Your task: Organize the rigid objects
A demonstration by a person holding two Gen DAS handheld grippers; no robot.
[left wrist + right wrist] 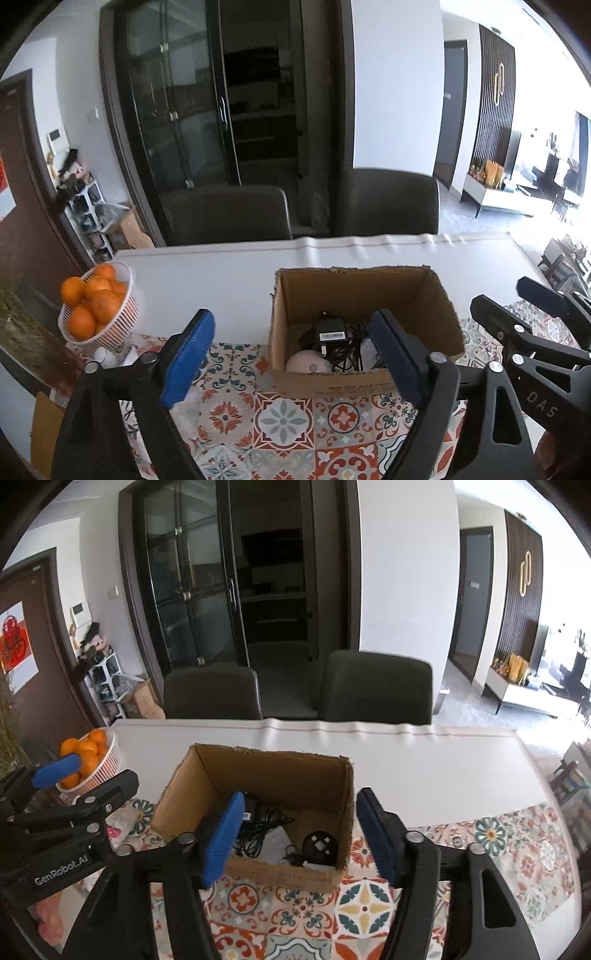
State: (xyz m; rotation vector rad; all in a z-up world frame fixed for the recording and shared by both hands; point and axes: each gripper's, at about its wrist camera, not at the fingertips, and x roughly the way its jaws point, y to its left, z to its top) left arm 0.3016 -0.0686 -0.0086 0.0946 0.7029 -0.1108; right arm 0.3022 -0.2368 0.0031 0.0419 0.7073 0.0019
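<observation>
Meanwhile, at a dining table (424, 775) laid with a patterned tile-print mat (280, 413), I hold both grippers just short of an open cardboard box (258, 873) that serves as the collecting point for loose hard items. Its flaps are gone or folded away, so I judge it is left open-topped to take things dropped from above. Inside lie a black power adapter (330, 334) with tangled cable (266, 823), a pale rounded object (308, 362) and a black round piece with cut-outs (319, 843), all resting on the box floor. My left gripper (288, 354) stands wide apart, blue pads (188, 354) spread and nothing between them; it touches nothing. My right gripper (299, 834) is also parted, somewhat less widely by my reading, and likewise empty, its pads framing the box without pressing on it. A white basket of oranges (99, 302) sits off to the left, well apart from the box, and two dark chairs (373, 686) face me across the table.
</observation>
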